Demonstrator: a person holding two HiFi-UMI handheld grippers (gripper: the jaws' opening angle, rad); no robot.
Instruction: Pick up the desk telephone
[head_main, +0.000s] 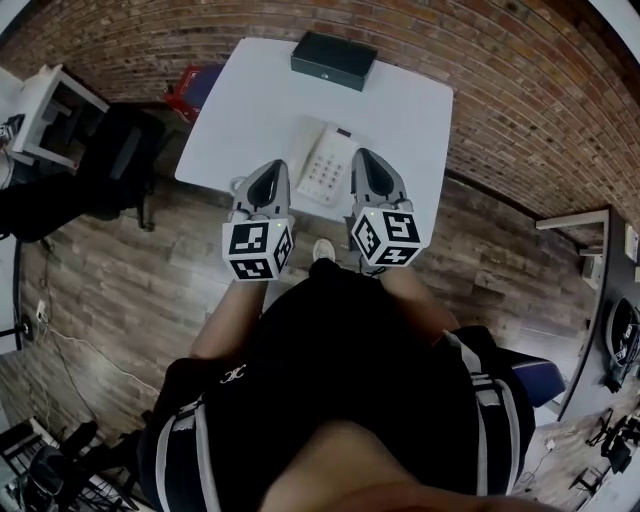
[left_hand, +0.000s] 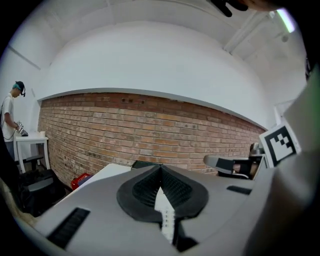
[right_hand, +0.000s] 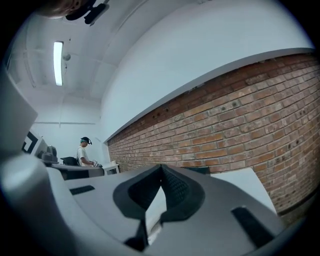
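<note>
Head view: shut, empty left tongs (head_main: 268, 178) and right tongs (head_main: 366, 165) flank the telephone (head_main: 322, 168) at 9 and 3 o'clock — they may shove it, not grip.

The desk telephone (head_main: 325, 166) fills the gap between the left tongs (head_main: 268, 176) and right tongs (head_main: 366, 164). Outward of each, the table (head_main: 232, 112) is bare; ahead, a black box (head_main: 334, 59) seems to sit at its far edge.

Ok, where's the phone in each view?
Head view: phone on table, centre.
Left gripper view: keypad sliver in the gap below the fingers.
Right gripper view: white sliver there, cannot tell if phone.
Shared landmark: brick wall.
</note>
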